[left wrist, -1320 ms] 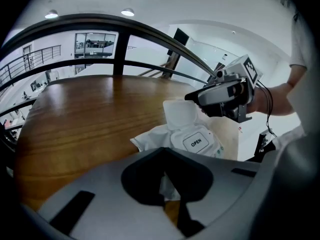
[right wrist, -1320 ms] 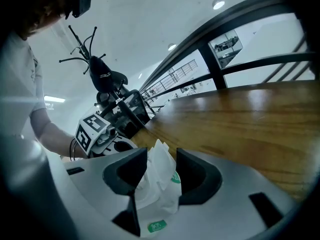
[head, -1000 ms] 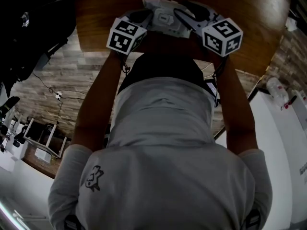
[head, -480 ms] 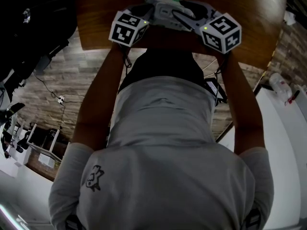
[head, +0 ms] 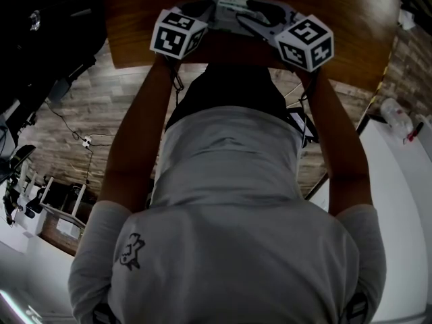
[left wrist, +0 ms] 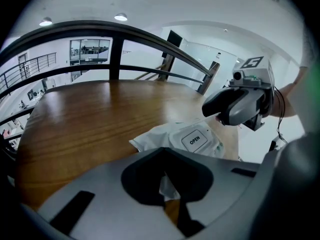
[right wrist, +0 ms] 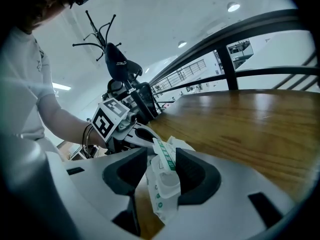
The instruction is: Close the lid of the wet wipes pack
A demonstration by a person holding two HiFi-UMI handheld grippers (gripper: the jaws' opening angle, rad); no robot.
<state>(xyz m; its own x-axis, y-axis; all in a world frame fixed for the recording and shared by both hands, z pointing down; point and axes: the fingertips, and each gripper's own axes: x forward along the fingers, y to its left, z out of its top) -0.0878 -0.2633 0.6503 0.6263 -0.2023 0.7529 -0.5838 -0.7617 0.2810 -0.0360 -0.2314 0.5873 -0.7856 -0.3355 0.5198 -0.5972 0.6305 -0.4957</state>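
Observation:
The white wet wipes pack point(head: 233, 4) is held over the near edge of the round wooden table point(head: 351, 32), between both grippers. My left gripper point(left wrist: 165, 183) is shut on one crumpled end of the pack point(left wrist: 192, 140), whose flap printed "OPEN" faces up. At the other end, the pack point(right wrist: 165, 184) sits pinched between the dark pads of my right gripper point(right wrist: 162, 171), and a flap with a green strip point(right wrist: 166, 158) stands up there. In the head view the left gripper point(head: 202, 9) and the right gripper point(head: 262, 11) face each other across the pack.
Beyond the wooden tabletop point(left wrist: 90, 119) a dark curved railing point(left wrist: 150, 39) rings its far side. A white counter with a bottle point(head: 395, 123) lies to the right, and black equipment point(head: 40, 32) to the left. The person's torso fills the middle of the head view.
Both grippers and the pack have shifted a little farther from the body. The pack has turned, so its green print now shows at the top.

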